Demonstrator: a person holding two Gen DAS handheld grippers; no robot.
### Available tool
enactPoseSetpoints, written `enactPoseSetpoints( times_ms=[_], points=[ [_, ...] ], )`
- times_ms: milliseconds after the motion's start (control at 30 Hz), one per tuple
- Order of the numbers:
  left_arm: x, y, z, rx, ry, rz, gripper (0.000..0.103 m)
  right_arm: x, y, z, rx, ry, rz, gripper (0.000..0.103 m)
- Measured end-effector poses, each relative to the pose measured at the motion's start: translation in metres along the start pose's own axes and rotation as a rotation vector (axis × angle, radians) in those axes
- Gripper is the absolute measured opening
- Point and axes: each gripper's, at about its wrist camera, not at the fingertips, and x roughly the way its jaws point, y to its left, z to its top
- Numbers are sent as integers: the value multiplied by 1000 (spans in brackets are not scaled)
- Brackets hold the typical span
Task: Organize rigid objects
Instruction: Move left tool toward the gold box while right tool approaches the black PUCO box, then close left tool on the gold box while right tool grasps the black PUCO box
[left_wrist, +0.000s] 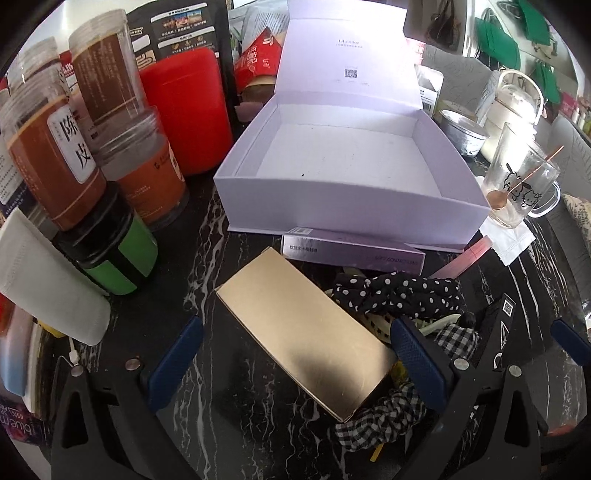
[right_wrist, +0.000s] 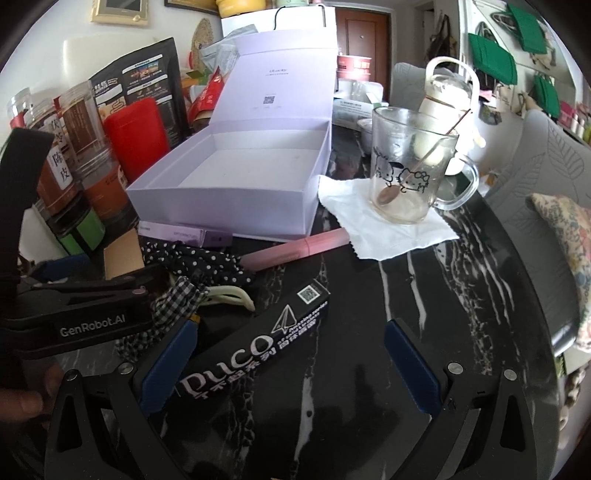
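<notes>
The left hand-held gripper (left_wrist: 295, 354) stands wide open around a gold box (left_wrist: 303, 347), which lies flat on the black marble surface (left_wrist: 221, 406); its right pad is touching or nearly touching the box's edge, the left pad is apart from it. The right hand-held gripper (right_wrist: 288, 365) is also wide open, with a black carton (right_wrist: 255, 347) lying between its fingers, not gripped. Behind them the lilac box (right_wrist: 236, 184) sits open and empty, its lid upright. A thin purple carton (left_wrist: 351, 253) and a pink tube (right_wrist: 295, 251) lie just before it. Spotted and checked scrunchies (left_wrist: 399, 295) lie beside the gold box.
</notes>
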Motion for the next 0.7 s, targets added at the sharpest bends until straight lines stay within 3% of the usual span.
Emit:
enactPoseSetpoints(
  times_ms=[700],
  points=[
    [2,48,-26,-75,22,52,103,8,9,-17,14,56,-3,103]
  ],
)
